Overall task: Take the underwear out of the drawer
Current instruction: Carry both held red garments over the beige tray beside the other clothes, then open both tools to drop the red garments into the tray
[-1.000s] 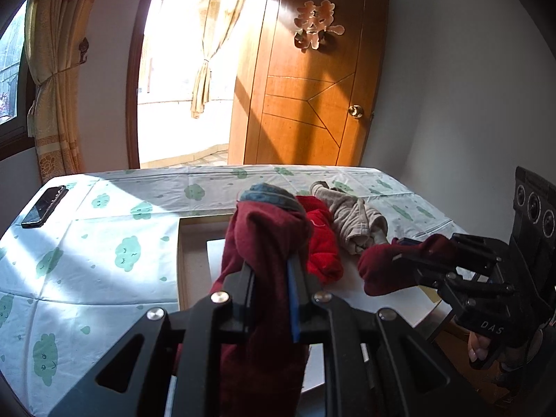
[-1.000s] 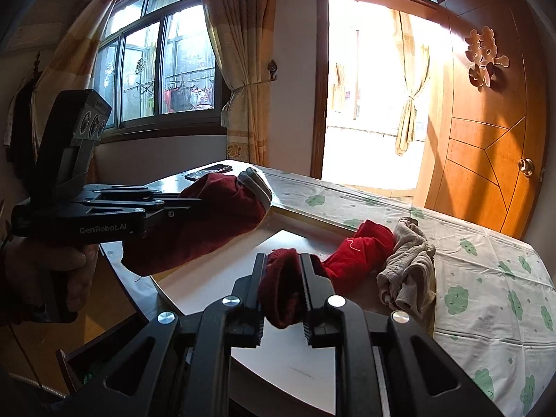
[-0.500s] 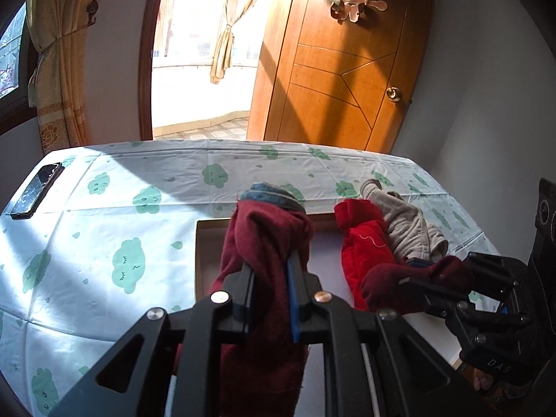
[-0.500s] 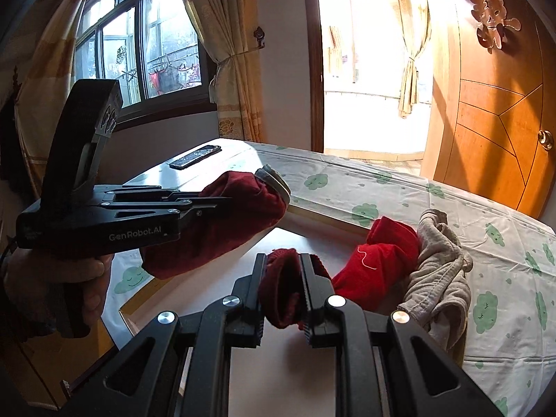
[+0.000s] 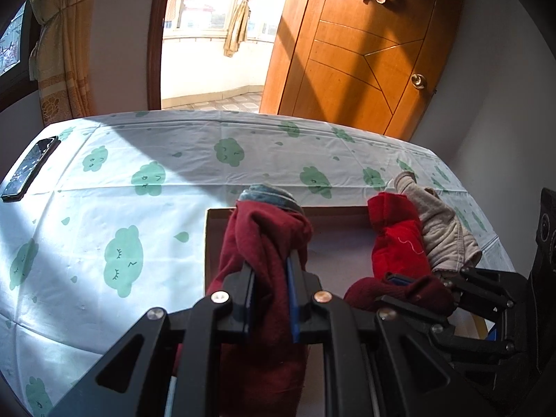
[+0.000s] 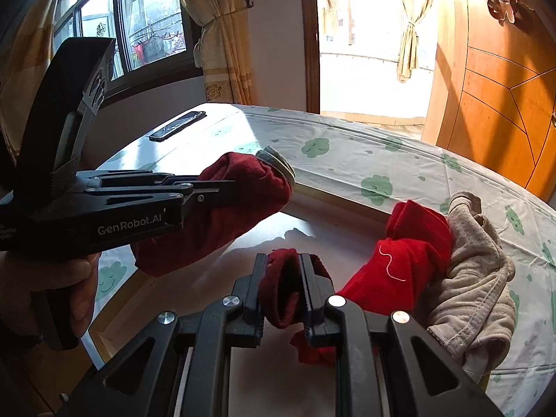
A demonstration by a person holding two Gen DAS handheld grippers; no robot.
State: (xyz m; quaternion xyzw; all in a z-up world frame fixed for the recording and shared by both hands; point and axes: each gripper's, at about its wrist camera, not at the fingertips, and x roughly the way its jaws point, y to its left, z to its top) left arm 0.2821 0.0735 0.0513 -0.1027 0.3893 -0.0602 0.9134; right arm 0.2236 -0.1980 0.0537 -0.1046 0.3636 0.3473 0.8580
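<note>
The counter (image 5: pixel 104 208) under its cloud-print cloth fills most of both views, lit from the doorway, with a phone (image 5: pixel 29 170) near its far left corner. Set on it in front of you is the shallow drawer (image 5: pixel 347 253), a pale tray with a wooden rim, mostly bare inside. At its far right corner two pieces already lie half over the rim onto the cloth: the red underwear (image 6: pixel 406 260) and, touching it on the right, the beige underwear (image 6: pixel 476 278).

The dark red underwear (image 5: pixel 267 243) is the piece in hand, and it hangs between your two grips above the drawer floor, not resting on it. Your left hand-held gripper (image 5: pixel 269 288) is clenched on the waistband end, which bunches up past its tips with a grey band on top. Your right hand-held gripper (image 6: pixel 283 288) is clenched on the other end, a smaller wad. The garment's long axis therefore runs across you from left to right, roughly level, with the rest of the cloth drooping below the left grip.

Both point forward and downward, side by side, the left slightly further over the drawer's left rim. The bare cloth lies to the left and beyond, nearer your left hand; I'd judge the carry should clear the rim on that side.
</note>
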